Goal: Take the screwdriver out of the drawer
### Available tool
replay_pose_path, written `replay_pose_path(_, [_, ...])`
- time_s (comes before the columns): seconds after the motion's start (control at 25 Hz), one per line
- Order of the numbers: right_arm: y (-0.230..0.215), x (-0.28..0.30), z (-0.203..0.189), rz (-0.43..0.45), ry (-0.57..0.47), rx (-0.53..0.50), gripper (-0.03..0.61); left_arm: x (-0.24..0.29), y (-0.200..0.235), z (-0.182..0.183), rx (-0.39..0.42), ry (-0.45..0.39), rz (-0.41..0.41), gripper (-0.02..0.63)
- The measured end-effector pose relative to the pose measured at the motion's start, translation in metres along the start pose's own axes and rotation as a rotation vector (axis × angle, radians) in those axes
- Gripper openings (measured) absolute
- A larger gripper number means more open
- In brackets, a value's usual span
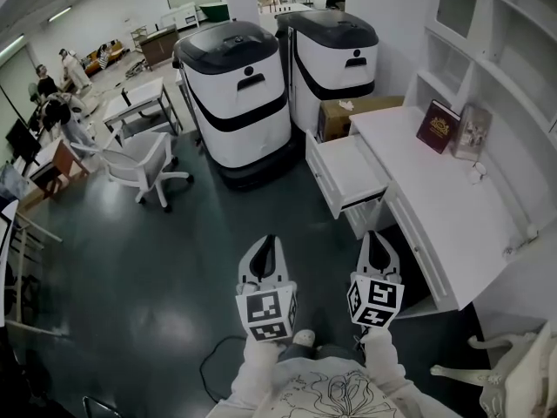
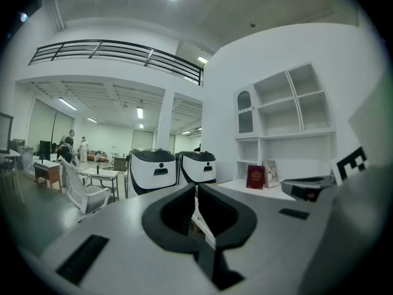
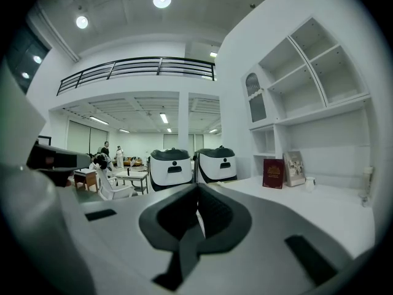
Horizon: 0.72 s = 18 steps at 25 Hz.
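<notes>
The white desk stands at the right, with one drawer pulled out toward the room. Its inside looks plain white, and I see no screwdriver in any view. My left gripper and right gripper are side by side low in the head view, above the dark floor, short of the drawer and pointing toward it. Both have their jaws together with nothing between them. A further closed drawer front runs along the desk edge next to the right gripper.
Two big white-and-black machines stand behind the drawer, beside a cardboard box. A red book and a picture frame lean on the desk. An office chair, a floor cable and people far left.
</notes>
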State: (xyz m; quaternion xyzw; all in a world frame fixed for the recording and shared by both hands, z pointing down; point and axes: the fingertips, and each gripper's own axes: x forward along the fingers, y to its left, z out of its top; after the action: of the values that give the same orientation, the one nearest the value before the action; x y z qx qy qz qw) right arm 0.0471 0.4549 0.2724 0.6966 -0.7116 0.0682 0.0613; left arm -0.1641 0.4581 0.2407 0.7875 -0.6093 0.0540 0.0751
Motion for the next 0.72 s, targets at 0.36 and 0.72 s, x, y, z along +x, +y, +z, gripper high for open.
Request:
replay_pose_path(0.36, [0.003, 0.019, -0.011, -0.021, 0.026, 0.005, 0.003, 0.026, 0.009, -0.01, 0.001, 0.028, -0.024, 0.017])
replay_pose_path(0.72, [-0.009, 0.058, -0.016, -0.022, 0.055, 0.003, 0.003, 0.071, 0.008, -0.018, -0.014, 0.062, -0.028, 0.017])
